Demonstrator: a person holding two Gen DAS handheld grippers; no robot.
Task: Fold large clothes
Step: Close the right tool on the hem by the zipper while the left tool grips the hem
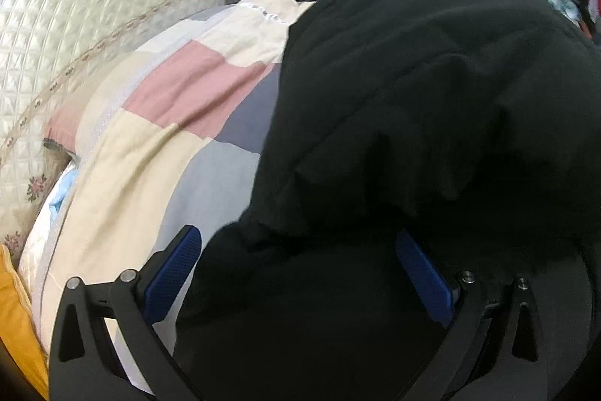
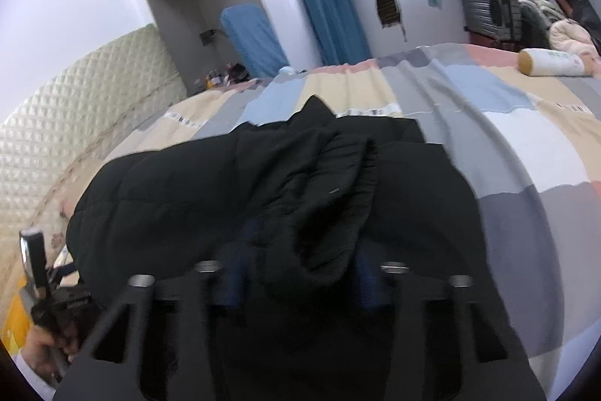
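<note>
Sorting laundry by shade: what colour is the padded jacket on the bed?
Black jacket, clearest in the right wrist view.

Your left gripper (image 1: 296, 277) has matte black linkage arms, silver pivot screws and ribbed blue pads (image 1: 174, 273). Your right gripper (image 2: 300, 282) matches, its pads darker blue.

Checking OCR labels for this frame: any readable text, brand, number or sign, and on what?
None can be read.
Cylindrical pillow: greenish print on its white cover, too blurred to read.
Patchwork bedspread: a strip of small marks along a seam, too small to tell whether they are letters.
Black jacket: no label or logo shows in either view.
</note>
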